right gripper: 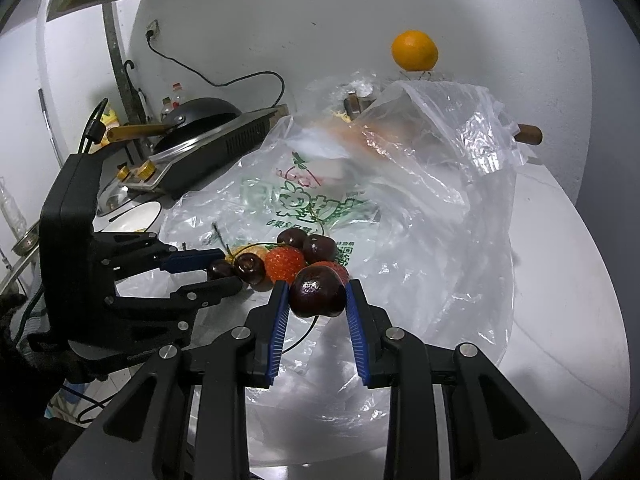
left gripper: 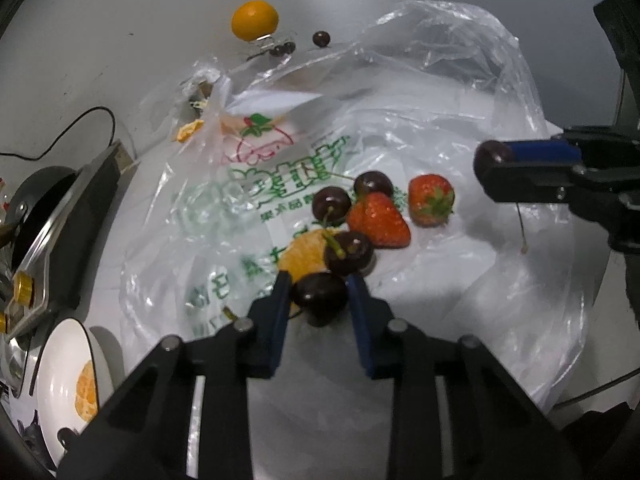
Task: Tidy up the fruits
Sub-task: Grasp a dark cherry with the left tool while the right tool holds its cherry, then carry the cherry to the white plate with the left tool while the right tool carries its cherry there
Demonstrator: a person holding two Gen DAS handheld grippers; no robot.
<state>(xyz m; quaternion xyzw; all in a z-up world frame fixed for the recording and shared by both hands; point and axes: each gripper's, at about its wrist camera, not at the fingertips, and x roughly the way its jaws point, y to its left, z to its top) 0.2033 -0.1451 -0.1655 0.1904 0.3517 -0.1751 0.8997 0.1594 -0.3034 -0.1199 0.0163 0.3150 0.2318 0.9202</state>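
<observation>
Right claw [right gripper: 318, 294] closed on a dark cherry [right gripper: 318, 291], lifted just clear of the fruit heap, stem dangling below. Left claw [left gripper: 318, 288] bracketing another cherry [left gripper: 320, 298] at the heap's near edge; contact with both pads not confirmed. Recommended: light, even squeeze on the glossy round skins, lift straight up, avoid snagging the crinkled clear plastic bag [left gripper: 400, 128] beneath. Soft, seeded strawberries [left gripper: 378, 220] touching the cherries; likely to bruise. Peeled orange segments on the white plate [left gripper: 56, 368] at left.

Dim, bluish light; fisheye-warped edges, foreground perhaps slightly soft.
</observation>
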